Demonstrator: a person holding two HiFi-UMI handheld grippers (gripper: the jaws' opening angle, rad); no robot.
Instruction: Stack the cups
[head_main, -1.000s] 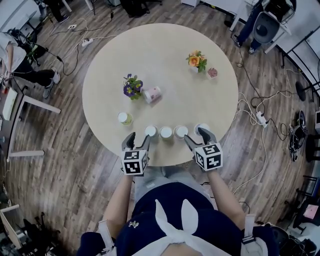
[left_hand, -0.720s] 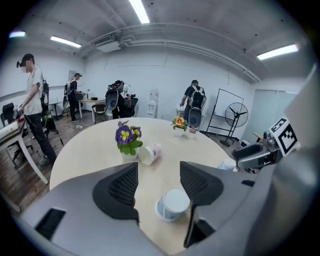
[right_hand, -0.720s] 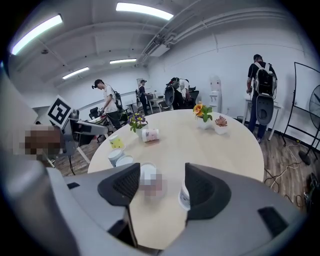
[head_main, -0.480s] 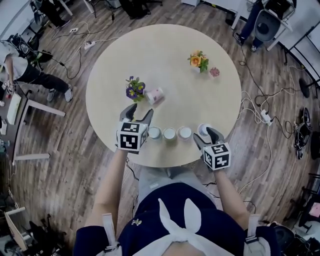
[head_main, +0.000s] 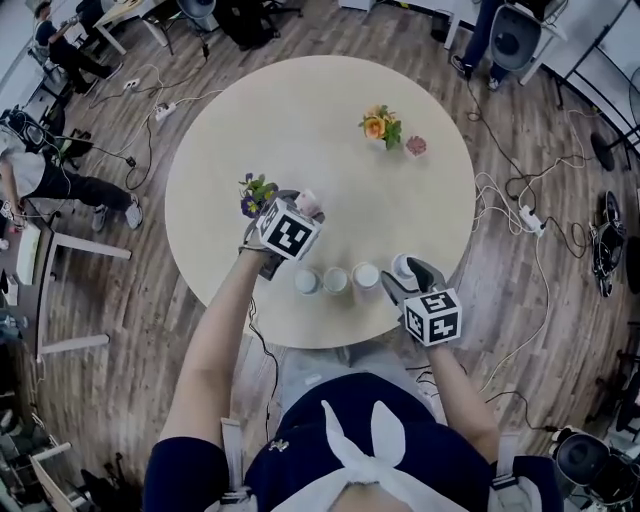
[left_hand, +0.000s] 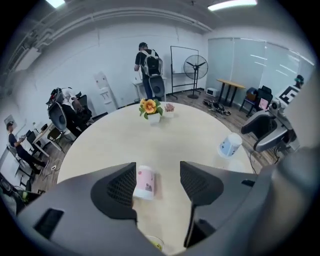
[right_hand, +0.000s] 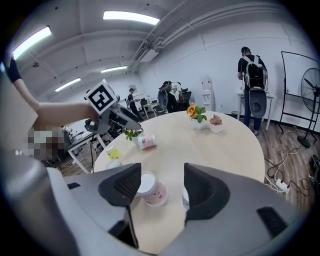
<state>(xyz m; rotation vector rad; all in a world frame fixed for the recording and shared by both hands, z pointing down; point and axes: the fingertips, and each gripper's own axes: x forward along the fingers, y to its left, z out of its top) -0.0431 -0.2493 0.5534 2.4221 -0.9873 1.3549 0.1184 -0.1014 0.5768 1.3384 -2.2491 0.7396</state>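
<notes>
The round, smooth beige table (head_main: 330, 110) carries orange flowers (head_main: 378, 124) and a small pink pot (head_main: 416, 146) far right, purple flowers (head_main: 254, 194) at the left, and a row of paper cups (head_main: 335, 280) along the near edge. The left gripper (left_hand: 158, 180) hangs wide open and empty over a lying cup (left_hand: 144, 183), pink, just right of the purple flowers and close to its left jaw. At the right end of the row the right gripper (right_hand: 161, 186) has just closed a little but grips nothing; an upturned pink cup (right_hand: 150, 191) shows between its jaws and a blue cup (left_hand: 229, 146) just beside its right jaw.
</notes>
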